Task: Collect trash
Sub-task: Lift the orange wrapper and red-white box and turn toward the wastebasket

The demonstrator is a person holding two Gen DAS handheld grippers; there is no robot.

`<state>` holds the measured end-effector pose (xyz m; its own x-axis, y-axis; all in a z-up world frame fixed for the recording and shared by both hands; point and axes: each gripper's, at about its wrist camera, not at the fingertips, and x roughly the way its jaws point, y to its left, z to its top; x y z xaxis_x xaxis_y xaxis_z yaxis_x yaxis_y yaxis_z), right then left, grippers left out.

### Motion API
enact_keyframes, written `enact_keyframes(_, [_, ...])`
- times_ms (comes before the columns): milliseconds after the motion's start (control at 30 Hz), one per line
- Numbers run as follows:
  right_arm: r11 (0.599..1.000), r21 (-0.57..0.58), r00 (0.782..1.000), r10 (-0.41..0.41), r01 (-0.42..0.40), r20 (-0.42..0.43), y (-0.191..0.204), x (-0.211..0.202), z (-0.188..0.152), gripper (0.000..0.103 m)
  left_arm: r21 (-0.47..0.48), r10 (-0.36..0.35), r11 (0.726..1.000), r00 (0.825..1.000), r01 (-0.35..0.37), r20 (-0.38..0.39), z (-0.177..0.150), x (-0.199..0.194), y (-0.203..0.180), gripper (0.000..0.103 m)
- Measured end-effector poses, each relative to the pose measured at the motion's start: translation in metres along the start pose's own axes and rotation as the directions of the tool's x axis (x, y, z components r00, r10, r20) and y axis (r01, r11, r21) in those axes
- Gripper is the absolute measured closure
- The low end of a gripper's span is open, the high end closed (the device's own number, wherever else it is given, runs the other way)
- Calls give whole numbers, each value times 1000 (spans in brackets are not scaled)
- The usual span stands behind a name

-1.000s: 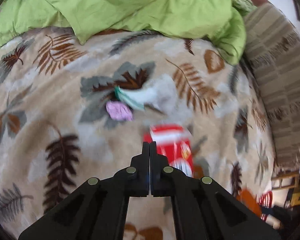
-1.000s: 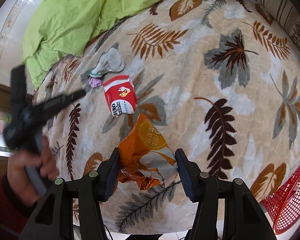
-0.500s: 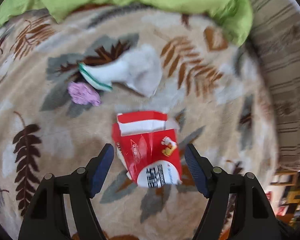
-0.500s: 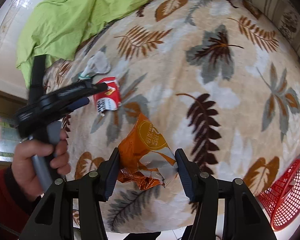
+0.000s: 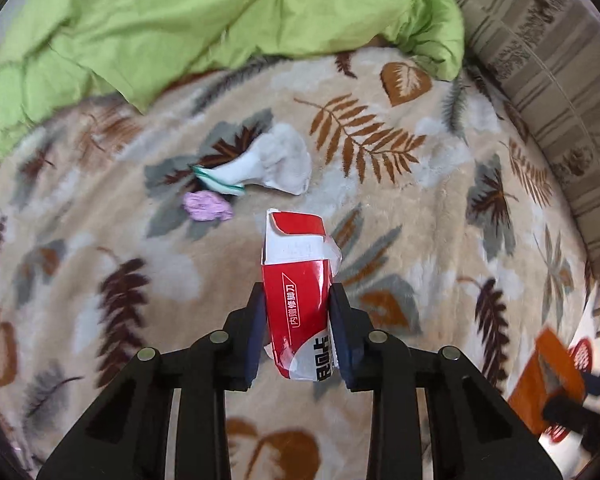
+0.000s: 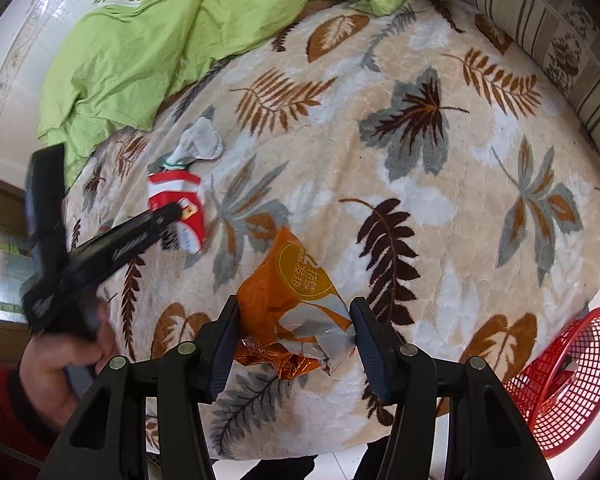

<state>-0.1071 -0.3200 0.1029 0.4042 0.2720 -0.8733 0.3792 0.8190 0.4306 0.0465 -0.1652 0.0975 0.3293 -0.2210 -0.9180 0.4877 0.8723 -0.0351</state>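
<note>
A torn red and white carton [image 5: 294, 240] stands between the fingers of my left gripper [image 5: 298, 296], whose jaws are closing, with both pads against the carton's sides. From the right wrist, that same carton [image 6: 172, 188] shows on the leaf-patterned blanket [image 6: 420, 200] under the left gripper [image 6: 168, 212], which a hand holds. My right gripper [image 6: 296, 308] is shut on a crumpled orange wrapper [image 6: 296, 276], held above the blanket's near edge. A white sock [image 5: 276, 164] and a purple crumpled scrap [image 5: 207, 207] lie just beyond the carton.
A green quilt [image 5: 220, 20] is bunched along the far side of the bed. A striped cushion [image 5: 540, 60] borders the right side. A red mesh basket [image 6: 560, 380] stands on the floor at the lower right, beside the bed.
The left gripper went from shut to wide open over the carton, then closed on its sides. The carton now stands on edge. The right gripper keeps the orange wrapper.
</note>
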Motion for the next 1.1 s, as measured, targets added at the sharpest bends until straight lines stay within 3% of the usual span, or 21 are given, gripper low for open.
enact_keyframes(233, [999,-38,1000,8,-7,19,15,-33,-6,45,37,44,998,999,-44,20,-15,-74,2,74])
enact_keyframes(633, [999,-50,996,14,-9,94,45,-116,-31,45,185,37,981,995,-52,87,-22,-184,-3,74])
enact_keyframes(1100, [999,-33,982,12,-5,188,75,-166,-46,45,250,6,967,980,-56,197,-15,-259,0,74])
